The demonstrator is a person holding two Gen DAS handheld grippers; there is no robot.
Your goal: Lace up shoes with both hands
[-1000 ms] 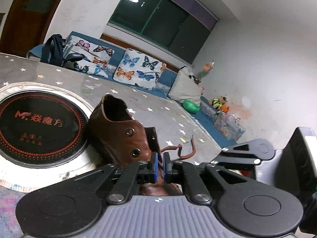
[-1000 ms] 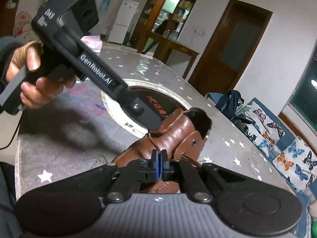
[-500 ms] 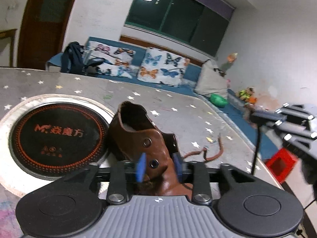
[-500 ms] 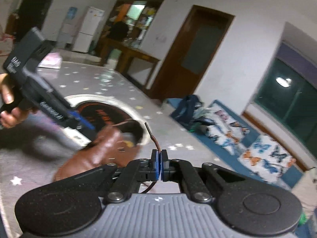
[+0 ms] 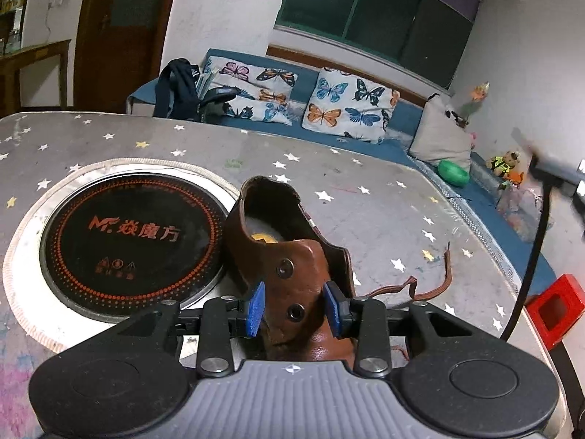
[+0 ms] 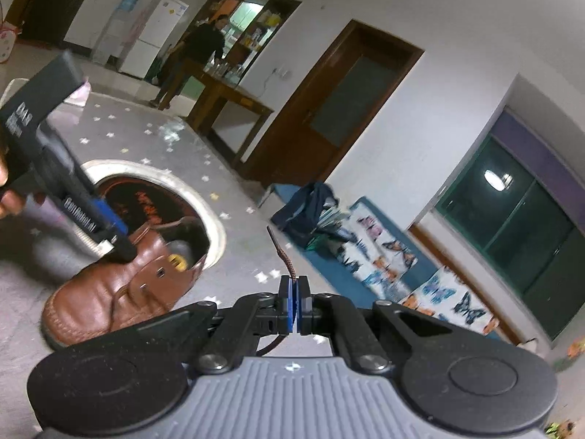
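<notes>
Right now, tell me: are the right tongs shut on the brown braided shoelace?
Yes, the right tongs are shut on the brown braided shoelace, whose tip sticks up above the blue pads.

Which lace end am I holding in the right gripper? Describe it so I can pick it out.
On the star-speckled table, beside the round black cooktop, stands the brown leather shoe. The braided brown lace end sticks up from the shut right gripper; the other end lies loose on the table.

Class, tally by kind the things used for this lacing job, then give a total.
Brown leather shoe: 1
Brown shoelace: 1
Two-finger grippers: 2, the left gripper and the right gripper
Total: 4
</notes>
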